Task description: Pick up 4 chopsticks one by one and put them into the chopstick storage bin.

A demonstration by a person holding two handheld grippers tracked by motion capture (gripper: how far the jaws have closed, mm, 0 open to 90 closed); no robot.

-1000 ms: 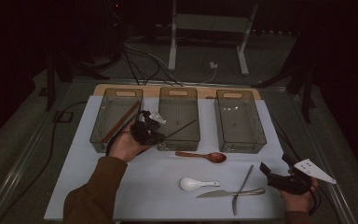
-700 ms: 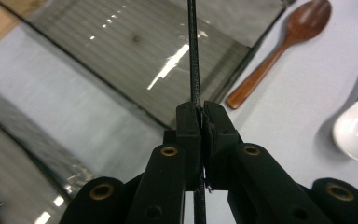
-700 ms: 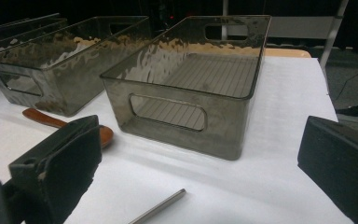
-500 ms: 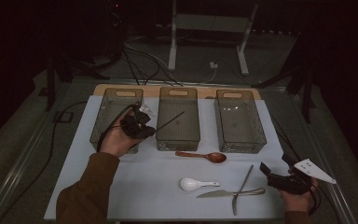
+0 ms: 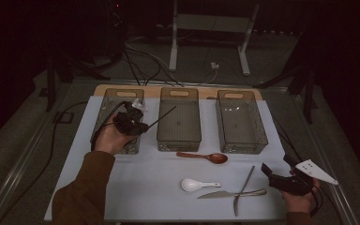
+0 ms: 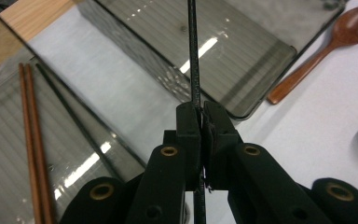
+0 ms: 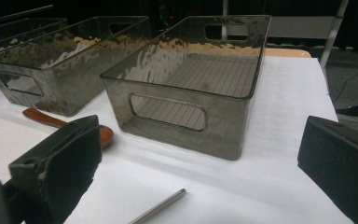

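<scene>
left gripper (image 5: 143, 125) held over the near end of the left bin (image 5: 108, 110), jaws pinched tight on one black chopstick (image 5: 164, 116). in the high view the stick juts out from the jaws toward the middle bin (image 5: 180, 136), tilted, its far tip above that bin's left edge. in the left gripper view the same black chopstick (image 6: 193, 51) runs straight up between the closed jaws of the left gripper (image 6: 200, 122), with a short end poking out below them.

inside the left bin (image 6: 9, 126): a pair of brown wooden chopsticks (image 6: 30, 140) lying side by side along the floor, and another black chopstick (image 6: 81, 123) lying at a slant just beside them.

right gripper (image 5: 268, 171) low over the white mat (image 5: 136, 187) at the near right corner, jaws standing wide apart, nothing between them. right gripper view confirms: the two black jaws set far apart, bare mat in the gap, right bin (image 7: 191, 88) ahead.

on the mat, near side of the bins: brown wooden spoon (image 5: 204, 156) just in front of the middle bin; white ceramic spoon (image 5: 197, 184) nearer the person; a table knife (image 5: 232, 193) and a metal utensil (image 5: 243, 190) crossed over each other, near the right gripper. which kind of utensil, cannot tell.
</scene>
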